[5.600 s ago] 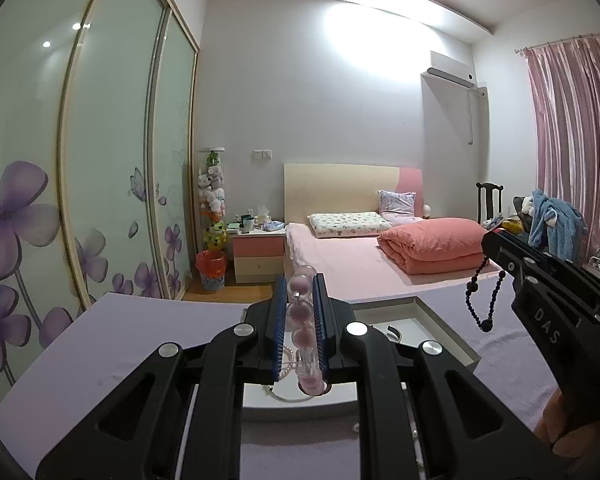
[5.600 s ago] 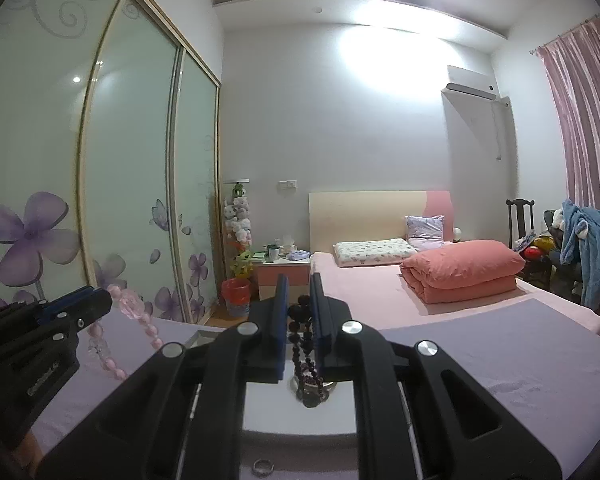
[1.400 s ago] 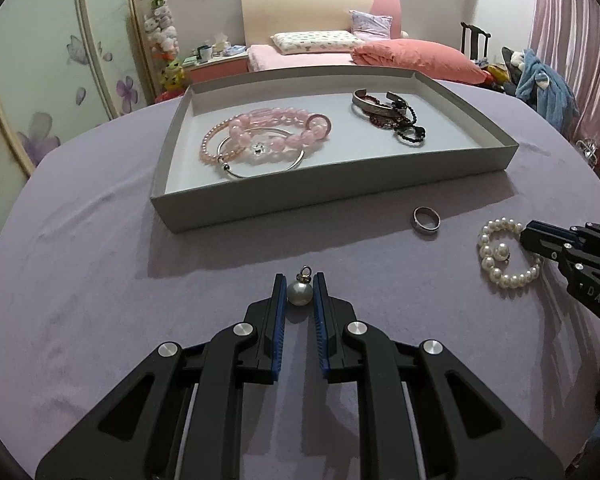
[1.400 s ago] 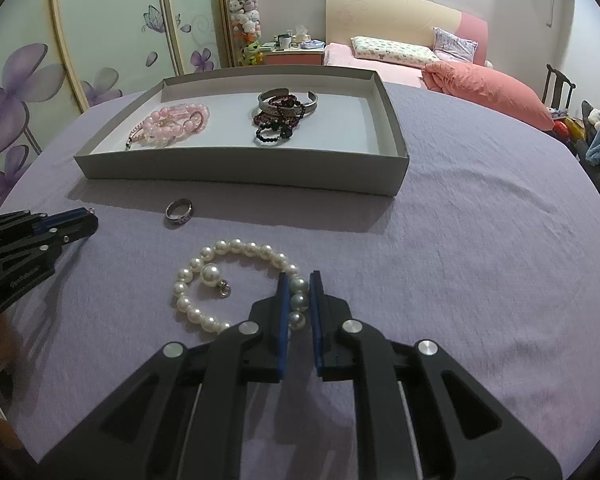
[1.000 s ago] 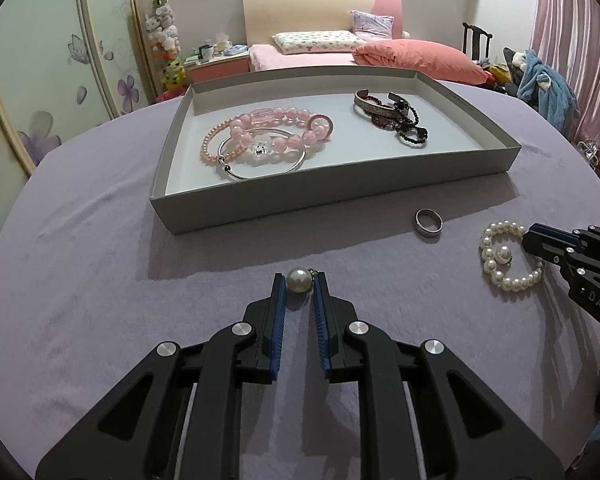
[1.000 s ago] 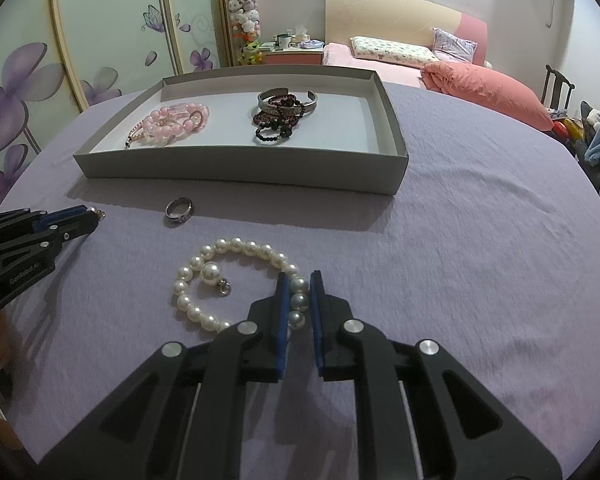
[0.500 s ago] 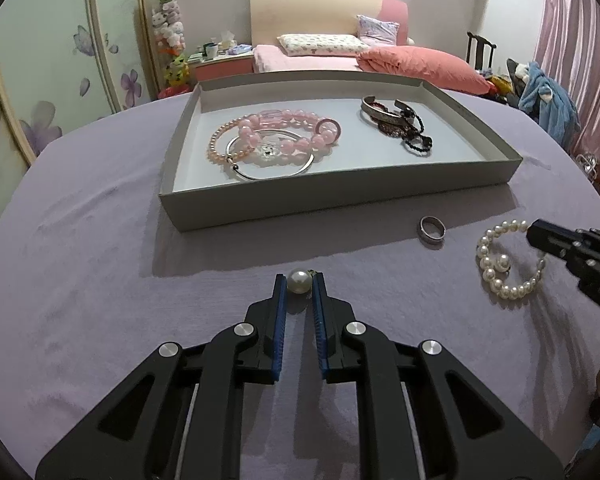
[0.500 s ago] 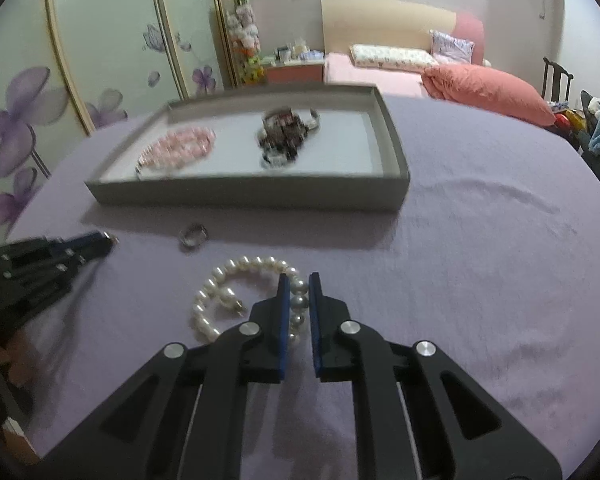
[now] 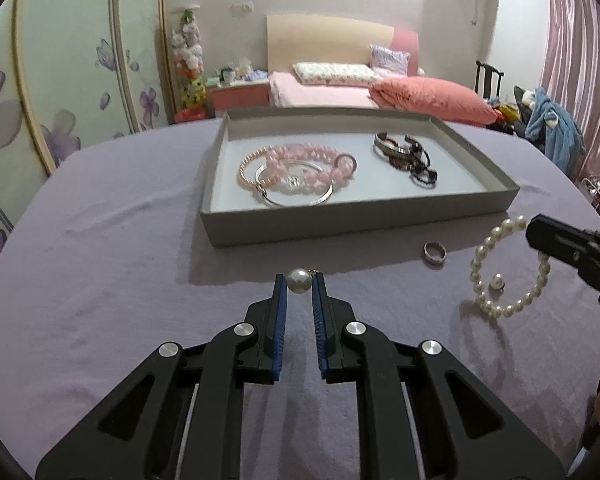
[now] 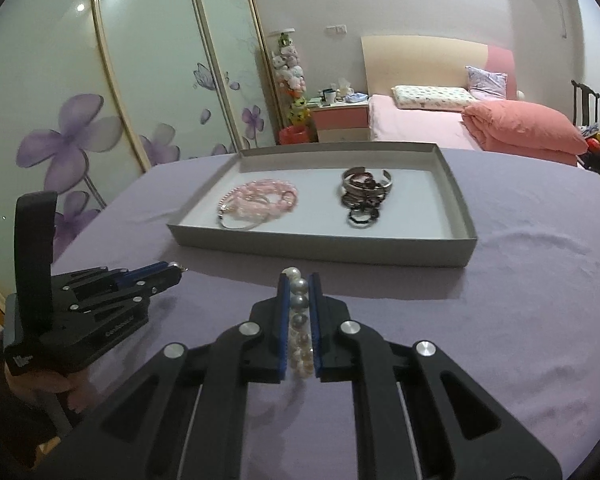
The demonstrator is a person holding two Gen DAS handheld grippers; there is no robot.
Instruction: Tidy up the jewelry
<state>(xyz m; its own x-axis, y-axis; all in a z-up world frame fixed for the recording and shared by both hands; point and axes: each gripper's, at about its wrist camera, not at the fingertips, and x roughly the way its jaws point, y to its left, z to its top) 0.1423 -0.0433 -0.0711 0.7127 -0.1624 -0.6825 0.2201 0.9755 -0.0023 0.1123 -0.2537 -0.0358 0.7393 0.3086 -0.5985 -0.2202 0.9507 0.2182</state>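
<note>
My left gripper is shut on a single pearl pendant and holds it above the purple tablecloth, in front of the grey tray. My right gripper is shut on the white pearl bracelet, which hangs lifted off the cloth; the bracelet also shows in the left wrist view. The tray holds pink bead bracelets and a silver bangle on the left and dark bracelets on the right. A silver ring lies on the cloth in front of the tray.
The table is round and covered in purple cloth. Behind it are a bed with a pink quilt, a nightstand and sliding wardrobe doors. The left gripper body sits low at the left in the right wrist view.
Both grippers have risen from the cloth. The right one lifted the pearl bracelet off the table; the left one raised the pearl pendant and moved toward the tray.
</note>
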